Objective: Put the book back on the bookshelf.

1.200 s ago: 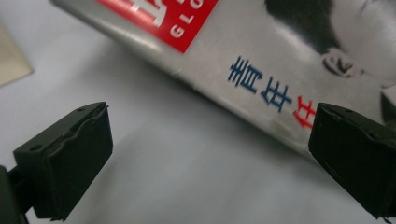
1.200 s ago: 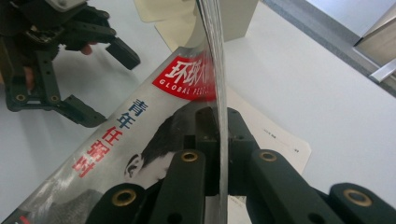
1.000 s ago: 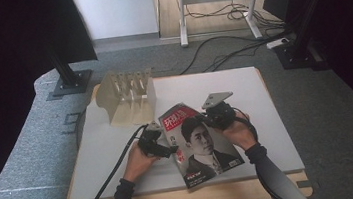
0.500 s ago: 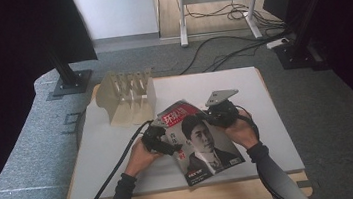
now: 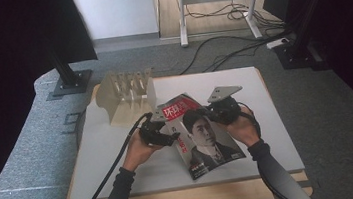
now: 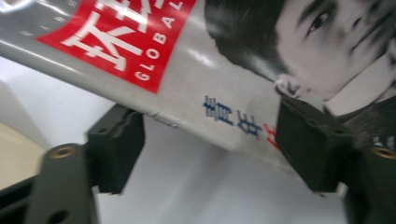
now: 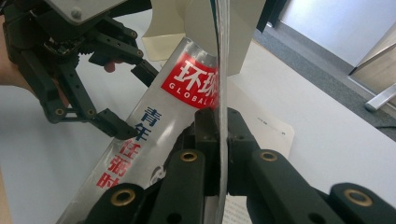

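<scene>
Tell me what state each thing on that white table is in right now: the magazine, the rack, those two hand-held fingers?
Glossy red-titled magazine: lifted off the white table, cover bowed.
Right gripper: fingers shut on the magazine's edge.
Left gripper: fingers have just been closing, either side of the magazine's spine edge, not yet pressing.
Beige slotted rack: upright, slots empty.

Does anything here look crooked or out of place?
The magazine is askew: it lies diagonally and is lifted off the table on one side, its cover bowed. The right gripper pinches its edge; the left gripper, jaws just closing, straddles the spine edge.
</scene>
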A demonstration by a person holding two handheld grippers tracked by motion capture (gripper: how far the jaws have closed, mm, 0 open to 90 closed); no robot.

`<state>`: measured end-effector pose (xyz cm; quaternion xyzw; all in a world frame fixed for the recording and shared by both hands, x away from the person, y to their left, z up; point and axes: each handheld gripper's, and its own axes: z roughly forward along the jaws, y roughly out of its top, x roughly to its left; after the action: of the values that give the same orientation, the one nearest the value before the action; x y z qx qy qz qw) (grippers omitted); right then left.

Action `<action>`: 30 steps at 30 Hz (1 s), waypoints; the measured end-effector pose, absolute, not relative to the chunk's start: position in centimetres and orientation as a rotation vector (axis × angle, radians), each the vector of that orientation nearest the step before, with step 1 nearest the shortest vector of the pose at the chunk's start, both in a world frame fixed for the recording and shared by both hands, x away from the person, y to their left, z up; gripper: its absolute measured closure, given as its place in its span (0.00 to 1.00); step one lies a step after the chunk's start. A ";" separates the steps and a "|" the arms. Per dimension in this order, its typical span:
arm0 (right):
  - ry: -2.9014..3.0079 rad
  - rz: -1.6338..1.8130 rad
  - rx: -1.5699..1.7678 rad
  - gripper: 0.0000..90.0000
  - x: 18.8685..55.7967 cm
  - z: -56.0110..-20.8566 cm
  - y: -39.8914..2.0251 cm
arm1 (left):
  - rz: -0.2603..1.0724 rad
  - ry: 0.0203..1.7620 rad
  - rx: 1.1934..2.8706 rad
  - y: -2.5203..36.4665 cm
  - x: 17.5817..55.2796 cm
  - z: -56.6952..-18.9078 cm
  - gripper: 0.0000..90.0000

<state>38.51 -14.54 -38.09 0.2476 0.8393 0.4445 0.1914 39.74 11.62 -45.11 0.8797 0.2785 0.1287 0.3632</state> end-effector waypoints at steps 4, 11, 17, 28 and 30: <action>2.350 1.252 0.691 0.95 38.5 -37.9 -14.5 | 0.374 0.696 2.297 11.4 39.6 -44.6 0.37; 2.340 1.256 0.693 0.95 38.7 -37.8 -14.5 | 0.326 0.697 2.292 11.7 39.8 -43.5 0.55; 2.323 1.259 0.697 0.94 38.8 -37.4 -14.8 | 0.282 0.720 2.257 11.9 40.0 -42.7 0.67; 2.287 1.261 0.706 0.93 39.1 -36.9 -15.5 | 0.339 0.719 2.180 12.8 39.8 -40.3 0.80; 2.279 1.250 0.717 0.93 39.3 -36.9 -15.6 | 0.379 0.710 2.169 12.9 39.6 -39.7 0.82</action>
<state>39.27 -15.63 -36.89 0.2592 0.8244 0.4521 0.2210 39.64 12.89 -39.70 0.8583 0.2810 0.1499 0.4023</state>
